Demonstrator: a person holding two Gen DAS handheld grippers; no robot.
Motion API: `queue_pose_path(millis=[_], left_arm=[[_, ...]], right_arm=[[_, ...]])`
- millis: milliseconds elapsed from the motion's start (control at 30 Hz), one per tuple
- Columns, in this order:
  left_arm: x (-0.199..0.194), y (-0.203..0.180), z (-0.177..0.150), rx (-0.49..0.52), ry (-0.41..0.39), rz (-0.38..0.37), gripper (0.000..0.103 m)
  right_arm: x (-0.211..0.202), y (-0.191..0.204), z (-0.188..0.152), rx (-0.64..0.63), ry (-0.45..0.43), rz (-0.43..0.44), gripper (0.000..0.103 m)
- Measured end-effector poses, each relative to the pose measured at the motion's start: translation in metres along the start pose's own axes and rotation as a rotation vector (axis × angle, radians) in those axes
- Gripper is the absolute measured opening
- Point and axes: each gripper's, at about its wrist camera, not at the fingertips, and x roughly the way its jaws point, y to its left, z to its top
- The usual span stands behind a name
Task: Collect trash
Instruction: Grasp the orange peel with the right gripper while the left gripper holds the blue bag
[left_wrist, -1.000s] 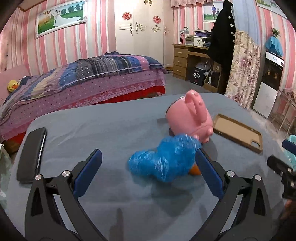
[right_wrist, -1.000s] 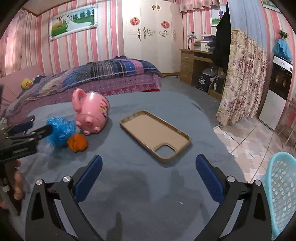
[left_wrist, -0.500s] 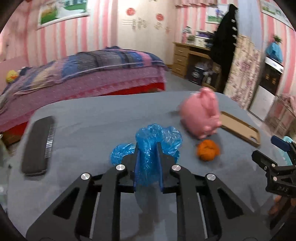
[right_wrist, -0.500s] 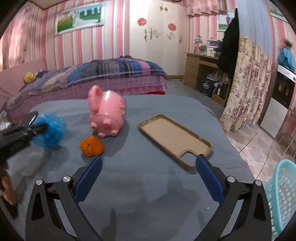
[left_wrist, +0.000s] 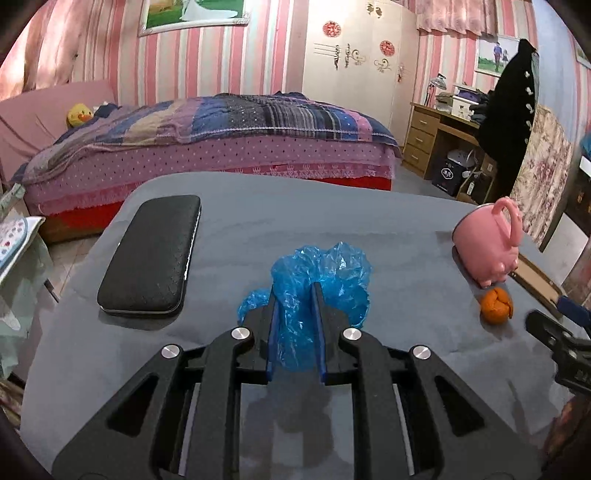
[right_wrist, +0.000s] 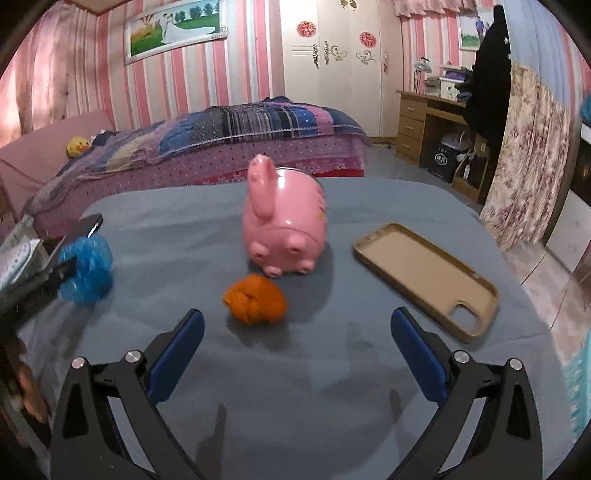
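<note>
My left gripper (left_wrist: 295, 295) is shut on a crumpled blue plastic bag (left_wrist: 325, 273) and holds it over the grey tabletop (left_wrist: 369, 221); the bag also shows at the left of the right wrist view (right_wrist: 86, 273). An orange peel (right_wrist: 255, 298) lies on the table in front of my open, empty right gripper (right_wrist: 297, 328), a little left of centre between its fingers. The peel also shows in the left wrist view (left_wrist: 496, 305), with the right gripper's tips (left_wrist: 561, 321) beside it.
A pink pig-shaped cup (right_wrist: 284, 225) lies on its side just behind the peel. A tan phone case (right_wrist: 424, 277) lies to the right. A black case (left_wrist: 151, 254) lies at the table's left. A light-blue basket (right_wrist: 580, 384) stands off the table's right edge.
My left gripper closed on the blue bag and carried it left, away from the pig cup. My right gripper moved left, toward the orange peel.
</note>
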Motion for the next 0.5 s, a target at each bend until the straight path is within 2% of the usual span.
queue_pose_path(millis=[167,200,267,333,400,500], left_arm=[[0.004,0.002,0.001,-0.011,0.026,0.003,0.015],[0.004,0.002,0.001,-0.012,0.03,0.007,0.016],[0.006,0.001,0.003,-0.008,0.033,0.014,0.015],[0.006,0.001,0.003,-0.003,0.032,0.019,0.016],[0.008,0.001,0.005,-0.004,0.033,0.017,0.016],[0.008,0.002,0.004,-0.009,0.035,0.012,0.016]], right_arm=[[0.019,0.015,0.005,-0.047,0.052,0.002,0.097],[0.022,0.016,0.006,-0.052,0.058,0.009,0.094],[0.028,0.02,0.007,-0.07,0.078,0.027,0.085],[0.036,0.023,0.007,-0.089,0.113,0.042,0.063],[0.039,0.025,0.006,-0.099,0.131,0.047,0.049],[0.035,0.025,0.005,-0.098,0.109,0.068,0.038]])
